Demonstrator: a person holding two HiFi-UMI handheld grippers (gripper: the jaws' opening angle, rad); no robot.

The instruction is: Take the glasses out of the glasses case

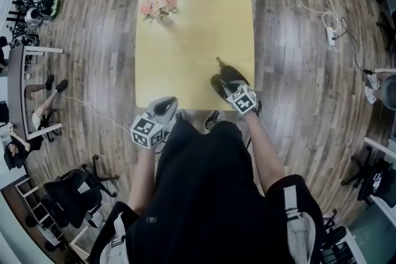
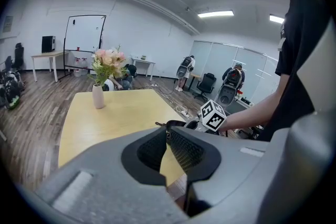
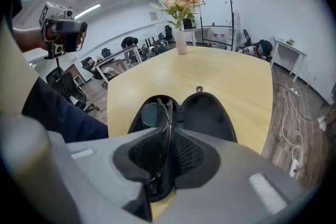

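Right hand-held gripper (image 3: 167,134) clamping glasses (image 3: 152,114), glasses standing upright over open glasses case (image 3: 206,113). Case lying on bench (image 1: 198,40). Left hand-held gripper (image 2: 168,136) hovering left of case, jaws pressing together, empty.

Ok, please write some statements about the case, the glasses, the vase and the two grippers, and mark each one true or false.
1. The case is open. True.
2. The right gripper has its fingers closed on the glasses. True.
3. The left gripper holds the case. False: its fingers are together on nothing, apart from the case.
4. The vase lies tipped over. False: it stands upright near a far corner of the table.
5. The glasses lie on the table far from the case. False: they are at the open case, between the right gripper's fingers.
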